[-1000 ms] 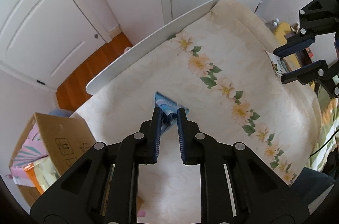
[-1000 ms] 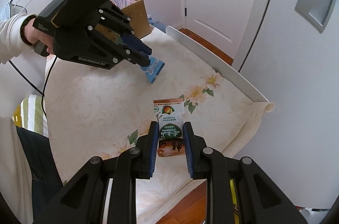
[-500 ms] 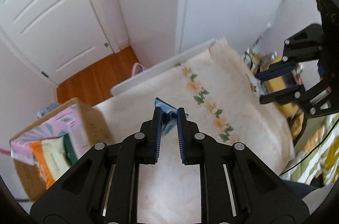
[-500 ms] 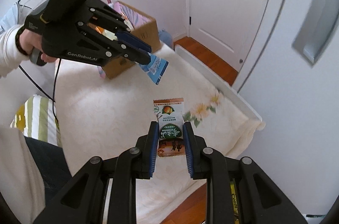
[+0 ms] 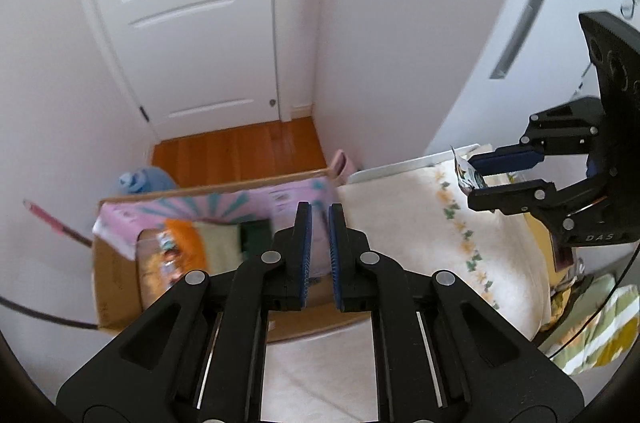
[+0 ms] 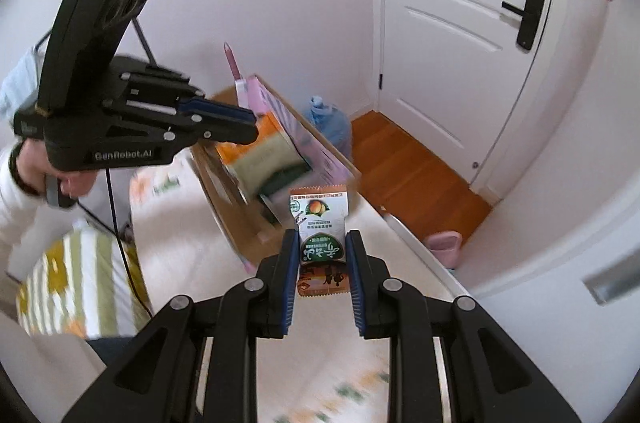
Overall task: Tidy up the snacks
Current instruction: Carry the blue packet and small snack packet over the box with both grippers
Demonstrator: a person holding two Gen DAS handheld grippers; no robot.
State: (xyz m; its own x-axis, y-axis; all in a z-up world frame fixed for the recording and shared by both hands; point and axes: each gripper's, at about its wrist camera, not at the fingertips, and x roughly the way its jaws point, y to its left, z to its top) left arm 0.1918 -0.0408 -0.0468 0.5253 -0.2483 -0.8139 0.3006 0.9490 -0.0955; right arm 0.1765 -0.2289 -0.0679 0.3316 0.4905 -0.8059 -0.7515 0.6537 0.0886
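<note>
1. Left gripper (image 5: 319, 223): above the open box (image 5: 116, 279). Jaws narrow, a slim gap between the blue pads; nothing can be seen held in that gap. Seen side-on in the right wrist view (image 6: 244, 123), where the tips overlap and the gap cannot be told.
2. Right gripper (image 6: 322, 255): jaws clamped on the snack (image 6: 322, 243), one pad on each long edge. The left wrist view shows it above the bed (image 5: 400, 223), the packet's edge jutting from the fingers (image 5: 464, 175).
3. Snack: orange-and-white packet with fruit picture and green label, upright between the jaws, clear of the bed, the box just beyond it.
4. Box: cardboard, on the floor against the bed's edge, pink flap (image 5: 224, 203) raised, orange and green packets inside, blurred.
5. Bed: cream floral cover.
6. Door (image 6: 460, 23): white, shut, black handle.
7. Water jug (image 6: 328, 123): blue, behind the box.
</note>
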